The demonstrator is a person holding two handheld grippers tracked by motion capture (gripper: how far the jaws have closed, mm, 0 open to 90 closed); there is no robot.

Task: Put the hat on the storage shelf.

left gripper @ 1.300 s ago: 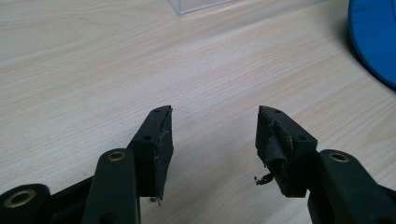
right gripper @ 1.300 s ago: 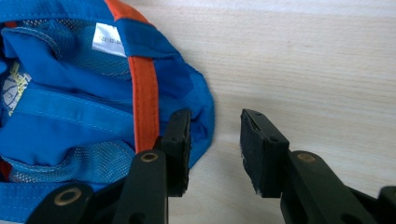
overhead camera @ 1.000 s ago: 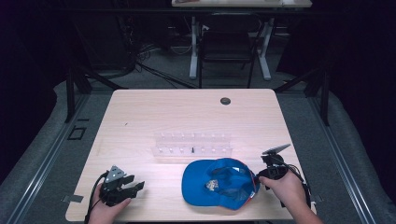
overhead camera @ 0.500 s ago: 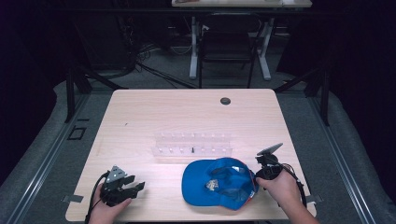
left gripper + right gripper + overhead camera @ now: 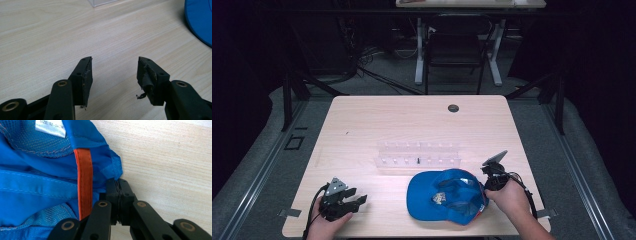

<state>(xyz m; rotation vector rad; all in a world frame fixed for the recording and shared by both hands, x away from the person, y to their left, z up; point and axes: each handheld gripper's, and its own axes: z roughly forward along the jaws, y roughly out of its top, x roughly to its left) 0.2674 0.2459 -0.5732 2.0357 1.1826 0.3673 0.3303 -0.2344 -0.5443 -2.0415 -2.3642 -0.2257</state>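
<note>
From above, the blue cap (image 5: 447, 196) lay upside down at the table's (image 5: 362, 125) near edge, your right gripper (image 5: 490, 181) at its rim. Your left gripper (image 5: 113, 75) stood wide open over bare wood. Your right gripper's (image 5: 117, 185) jaws had just been closing, apparently pinching the cap's (image 5: 37, 180) edge.

The high view is looking forward and down from above the person's edge of the table (image 5: 422, 120), taking in the whole top and the dark floor beyond. The left gripper view is riding low and close, skimming along the wood toward the blue cap (image 5: 200, 20) at its right edge, and that same cap (image 5: 447, 195) is sitting near the front edge in the high view. The right gripper view is pressing in tight on the cap's rim (image 5: 50, 175), with bare wood running off to its right.
</note>
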